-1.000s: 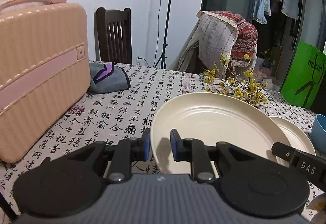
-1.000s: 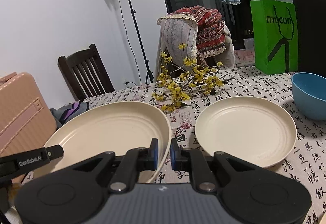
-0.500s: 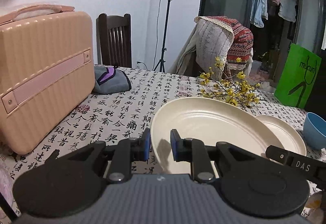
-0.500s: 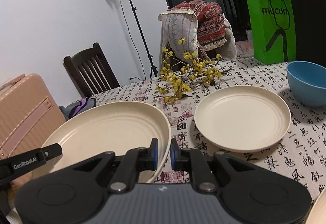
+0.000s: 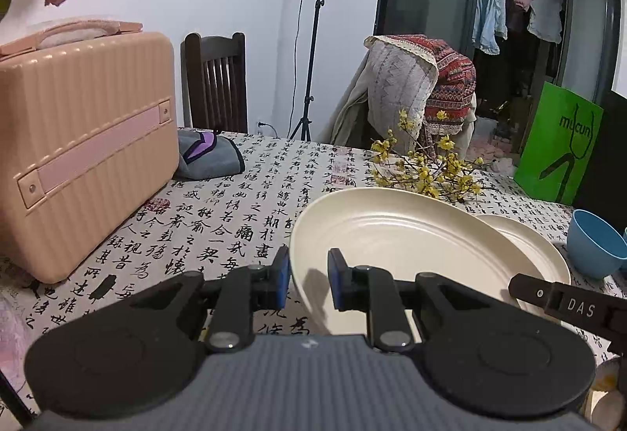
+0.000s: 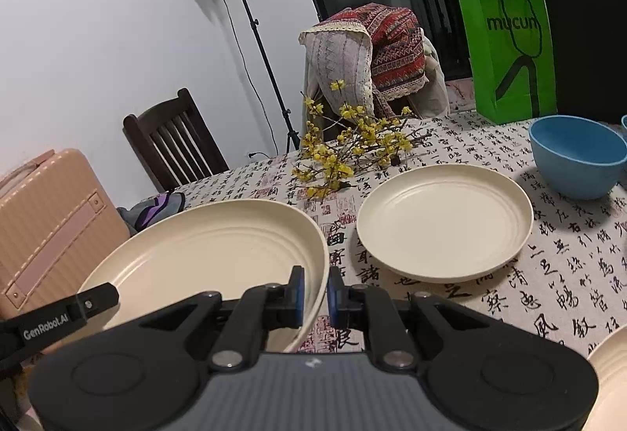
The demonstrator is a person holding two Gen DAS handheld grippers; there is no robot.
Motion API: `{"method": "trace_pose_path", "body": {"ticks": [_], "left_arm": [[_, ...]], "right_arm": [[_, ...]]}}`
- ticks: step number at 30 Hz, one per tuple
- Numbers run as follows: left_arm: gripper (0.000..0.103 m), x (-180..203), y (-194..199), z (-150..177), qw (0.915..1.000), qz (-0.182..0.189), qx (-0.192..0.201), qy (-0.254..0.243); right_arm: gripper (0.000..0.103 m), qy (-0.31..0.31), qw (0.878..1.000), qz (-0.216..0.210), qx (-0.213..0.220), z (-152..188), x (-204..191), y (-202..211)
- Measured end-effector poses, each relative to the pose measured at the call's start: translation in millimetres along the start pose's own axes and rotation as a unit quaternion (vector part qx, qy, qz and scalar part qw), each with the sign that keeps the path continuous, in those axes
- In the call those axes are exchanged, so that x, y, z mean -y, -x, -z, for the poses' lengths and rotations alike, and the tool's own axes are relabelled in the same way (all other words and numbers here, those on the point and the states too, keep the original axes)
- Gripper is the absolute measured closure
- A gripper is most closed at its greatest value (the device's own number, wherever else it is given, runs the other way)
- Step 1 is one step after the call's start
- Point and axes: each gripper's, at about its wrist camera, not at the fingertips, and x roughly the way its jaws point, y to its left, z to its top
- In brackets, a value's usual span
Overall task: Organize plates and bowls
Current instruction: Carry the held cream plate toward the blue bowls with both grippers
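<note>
Cream-coloured and faintly ringed with concentric ridges, the large plate [image 6: 203,246] was held by both rims above the counter [image 5: 250,203], tilted so that its far edge stood higher. Its matte surface looked clean and unchipped, with a raised lip all round. The left tongs [image 5: 308,276] were clamped on its left rim, the blue pads pressed to either side of the lip; the right tongs [image 6: 313,291] were clamped on the opposite rim in the same manner.

Just beside it, flat on the calligraphy-printed cloth, a smaller plate [image 6: 444,221] of the same cream ware was seen, and beyond that a blue bowl [image 6: 580,156] stood upright near the counter's right end. A sliver of a further cream dish [image 6: 611,356] was glimpsed at the lower right edge of the right wrist view, too little shown to be identified.

The sorting was judged to be at an early stage: one plate was in the air, nothing was seen stacked, and the smaller plate and the bowl were left to be dealt with. Where the carried plate was meant to go could not be told.

Farther out, a spray of yellow blossoms [image 6: 348,152] lay across the cloth behind the plates, a pink hard case [image 5: 82,140] stood at the left, and a green paper bag [image 6: 509,54] at the right rear.
</note>
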Motion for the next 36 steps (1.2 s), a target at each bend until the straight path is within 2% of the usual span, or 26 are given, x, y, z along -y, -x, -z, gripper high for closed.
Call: {"method": "trace_pose_path", "body": {"ticks": [24,36], "left_arm": [[0.083,-10.1,25.4,22.4,0.9998,0.002,0.001,0.021],[0.083,-10.0,40.2,36.5,0.9985,0.03,0.006,0.046]], "right_arm": [[0.091,0.005,1.0,-0.009,0.016,24.8,-1.6,25.5],[0.091,0.007,0.999,-0.002,0.047,35.4,6.1,52.6]]}}
